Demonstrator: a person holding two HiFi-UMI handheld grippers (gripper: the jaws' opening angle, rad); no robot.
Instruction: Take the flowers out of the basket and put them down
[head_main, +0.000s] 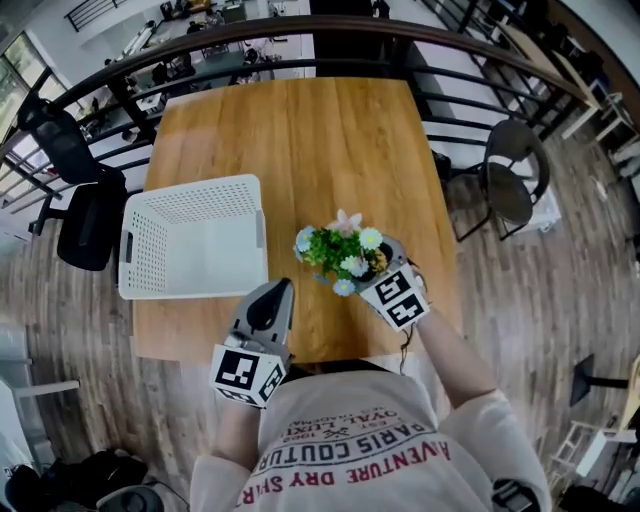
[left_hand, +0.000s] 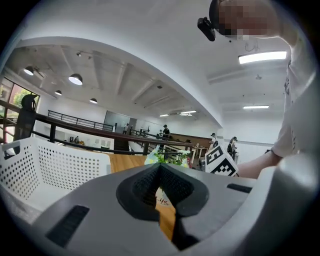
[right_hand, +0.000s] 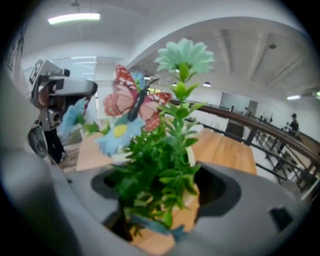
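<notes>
A bunch of artificial flowers (head_main: 341, 251) with green leaves, pale blue and pink blooms and a butterfly stands over the wooden table (head_main: 300, 130), right of the white perforated basket (head_main: 190, 188). My right gripper (head_main: 374, 266) is shut on the bunch from the near side. In the right gripper view the leafy stems (right_hand: 159, 167) fill the gap between the jaws (right_hand: 160, 202). The basket looks empty. My left gripper (head_main: 276, 291) hangs at the table's near edge, jaws shut on nothing (left_hand: 160, 168). From there I see the basket wall (left_hand: 50, 165) at left and the flowers (left_hand: 167, 157) ahead.
A black railing (head_main: 300, 30) curves round the table's far side. A black office chair (head_main: 85, 205) stands at the left and a round dark chair (head_main: 515, 175) at the right. Bare tabletop lies beyond the flowers and the basket.
</notes>
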